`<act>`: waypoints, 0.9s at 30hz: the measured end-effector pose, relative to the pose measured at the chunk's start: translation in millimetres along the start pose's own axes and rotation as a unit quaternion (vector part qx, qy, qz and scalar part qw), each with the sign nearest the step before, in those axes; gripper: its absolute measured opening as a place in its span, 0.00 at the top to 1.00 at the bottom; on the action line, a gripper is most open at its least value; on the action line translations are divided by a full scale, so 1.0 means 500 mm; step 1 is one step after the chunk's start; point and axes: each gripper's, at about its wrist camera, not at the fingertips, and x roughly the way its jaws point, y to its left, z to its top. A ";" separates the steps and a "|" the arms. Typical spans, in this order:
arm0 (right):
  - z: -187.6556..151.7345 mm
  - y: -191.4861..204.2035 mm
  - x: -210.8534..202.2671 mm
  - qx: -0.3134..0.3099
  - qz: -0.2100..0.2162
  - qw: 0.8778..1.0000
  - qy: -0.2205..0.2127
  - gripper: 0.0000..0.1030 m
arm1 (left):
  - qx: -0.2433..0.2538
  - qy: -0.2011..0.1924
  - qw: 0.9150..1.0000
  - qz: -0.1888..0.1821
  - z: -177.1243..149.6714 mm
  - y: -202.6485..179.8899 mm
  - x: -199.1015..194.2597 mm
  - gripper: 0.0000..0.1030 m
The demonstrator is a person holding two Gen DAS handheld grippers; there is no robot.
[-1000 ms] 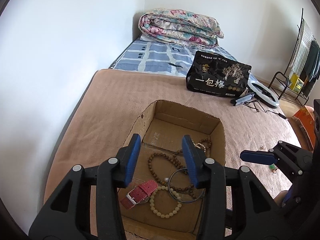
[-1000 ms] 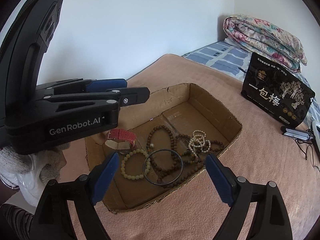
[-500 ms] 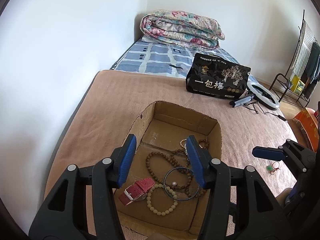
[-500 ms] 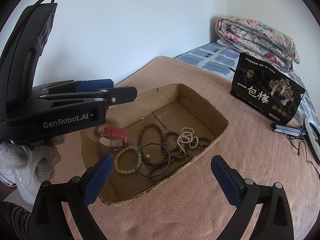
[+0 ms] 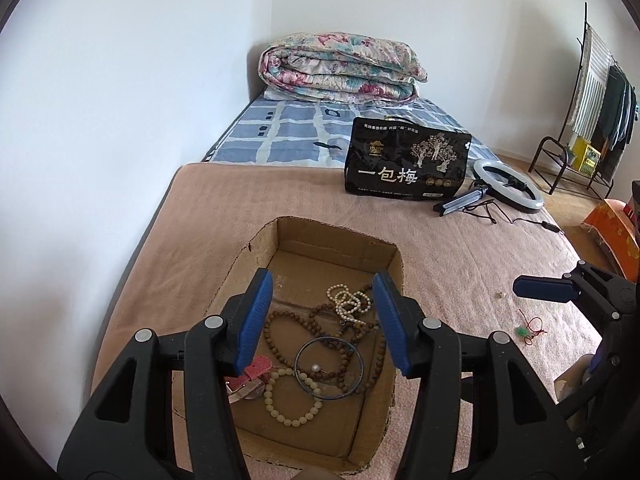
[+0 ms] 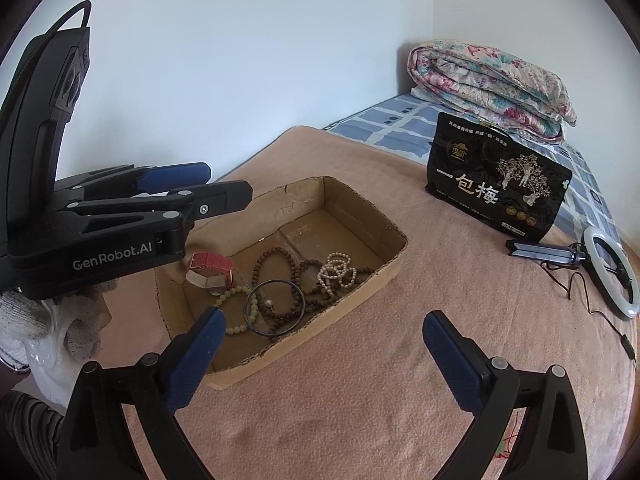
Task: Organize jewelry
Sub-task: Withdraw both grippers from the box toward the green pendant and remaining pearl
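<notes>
A shallow cardboard box [image 5: 332, 232] [image 6: 360, 200] lies on the pink blanket. It holds a red-strapped watch [image 5: 250, 376] [image 6: 210, 266], a pale bead bracelet [image 5: 290, 400], a dark bangle [image 5: 362, 364] [image 6: 246, 308], a long brown bead string [image 5: 288, 320] [image 6: 280, 254] and a white pearl bracelet [image 5: 344, 300] [image 6: 336, 270]. My left gripper [image 5: 324, 276] hovers above the box's near end, open, nothing between its blue pads. My right gripper [image 6: 324, 318] stands wide open over the blanket beside the box's long side. A small green pendant on red string [image 5: 528, 330] lies on the blanket outside the box.
A black printed bag [image 5: 406, 164] stands behind the box, with a ring light and its stand [image 5: 508, 184] to its right. A folded floral quilt [image 5: 340, 68] lies at the bed's far end. The wall runs along the left. A gloved hand [image 6: 36, 320] holds the left gripper.
Both grippers have drawn back and upward from the box, so it sits farther off. Each pair of jaws stands a little wider than a second ago. The jewelry has not moved.
</notes>
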 end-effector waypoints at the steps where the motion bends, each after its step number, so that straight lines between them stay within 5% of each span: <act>1: -0.003 -0.007 -0.006 0.003 -0.003 1.000 -0.001 0.03 | 0.001 -0.001 1.000 -0.002 0.001 -0.007 -0.003 0.48; 17: -0.060 -0.140 -0.099 0.044 -0.050 0.998 -0.013 0.02 | 0.024 -0.002 0.999 -0.036 0.008 -0.127 -0.031 0.48; 27: -0.124 -0.288 -0.165 0.094 -0.094 0.991 -0.007 0.02 | 0.057 0.016 0.995 -0.076 -0.024 -0.233 -0.021 0.48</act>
